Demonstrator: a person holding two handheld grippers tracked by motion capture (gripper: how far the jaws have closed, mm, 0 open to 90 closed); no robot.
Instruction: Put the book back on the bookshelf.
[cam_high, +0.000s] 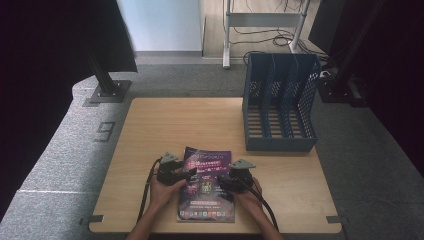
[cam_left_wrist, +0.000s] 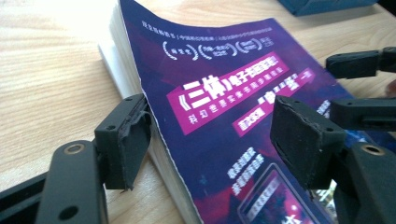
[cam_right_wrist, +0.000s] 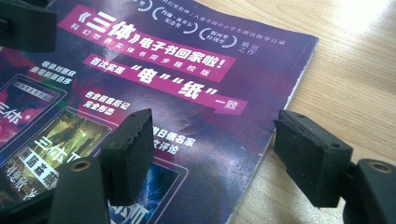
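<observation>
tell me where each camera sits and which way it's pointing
High view: fixed above the person's side, looking forward and down on the wooden table, the purple magazine, the blue file rack; forearms, left gripper and right gripper show.
Left gripper view: rides the left gripper, facing the magazine's page edge; its open fingers straddle it.
Right gripper view: rides the right gripper, facing the magazine's opposite edge, fingers open.
Shared: all show the magazine cover.
</observation>
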